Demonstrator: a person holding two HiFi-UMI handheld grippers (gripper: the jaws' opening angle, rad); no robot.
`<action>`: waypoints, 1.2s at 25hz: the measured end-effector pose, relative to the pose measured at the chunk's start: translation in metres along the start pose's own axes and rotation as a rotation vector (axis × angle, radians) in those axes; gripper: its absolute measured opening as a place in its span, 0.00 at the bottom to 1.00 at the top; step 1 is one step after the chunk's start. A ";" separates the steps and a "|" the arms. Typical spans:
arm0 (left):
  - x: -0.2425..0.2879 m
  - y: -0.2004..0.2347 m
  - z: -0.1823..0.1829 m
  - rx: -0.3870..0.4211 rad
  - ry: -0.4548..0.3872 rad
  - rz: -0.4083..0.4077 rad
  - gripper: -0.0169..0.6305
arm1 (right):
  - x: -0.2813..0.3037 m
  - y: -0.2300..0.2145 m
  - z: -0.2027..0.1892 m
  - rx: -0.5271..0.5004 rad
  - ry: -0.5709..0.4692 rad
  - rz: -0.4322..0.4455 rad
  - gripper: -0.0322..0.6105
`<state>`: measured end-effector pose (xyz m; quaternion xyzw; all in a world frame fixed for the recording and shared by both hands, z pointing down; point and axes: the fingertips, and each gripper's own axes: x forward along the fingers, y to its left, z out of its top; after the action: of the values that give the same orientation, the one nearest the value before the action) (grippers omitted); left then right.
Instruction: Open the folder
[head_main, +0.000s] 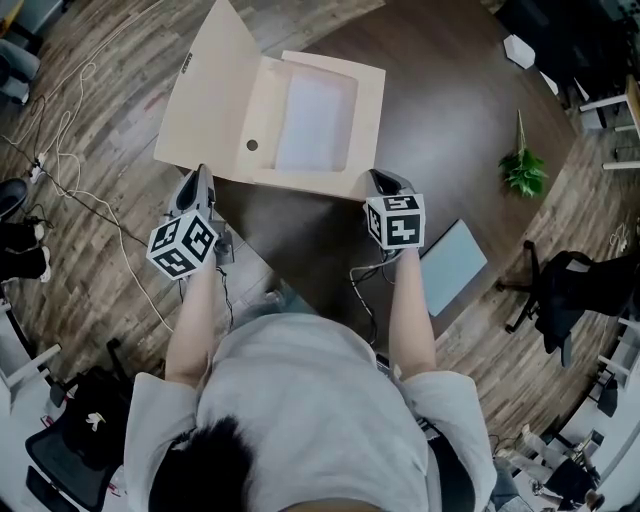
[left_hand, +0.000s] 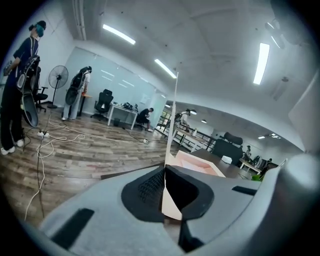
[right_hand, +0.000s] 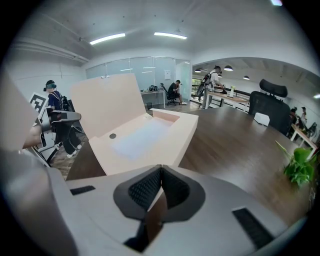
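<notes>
Left gripper (head_main: 201, 172) pinching the raised cover (head_main: 205, 85) by its near edge, right gripper (head_main: 376, 178) shut empty beside the folder (head_main: 370, 120) on the table (head_main: 450, 130), folding it back (seemingly almost done), likely needing lowering next.

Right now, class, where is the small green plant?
In the head view the green plant sits near the right edge of the dark table, well right of the open folder and beyond the right gripper.
</notes>
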<state>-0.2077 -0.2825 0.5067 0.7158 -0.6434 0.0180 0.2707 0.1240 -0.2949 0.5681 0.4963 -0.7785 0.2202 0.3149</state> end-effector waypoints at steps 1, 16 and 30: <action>0.000 0.002 -0.001 -0.001 0.005 0.002 0.04 | 0.000 0.000 0.000 -0.001 0.000 -0.003 0.07; -0.005 -0.074 -0.005 0.275 0.061 -0.253 0.09 | -0.057 0.032 0.020 0.134 -0.250 0.044 0.07; -0.067 -0.118 -0.002 0.540 -0.007 -0.396 0.09 | -0.131 0.069 0.037 0.101 -0.403 0.004 0.07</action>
<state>-0.1091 -0.2175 0.4399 0.8729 -0.4647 0.1323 0.0674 0.0917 -0.2079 0.4467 0.5439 -0.8147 0.1561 0.1271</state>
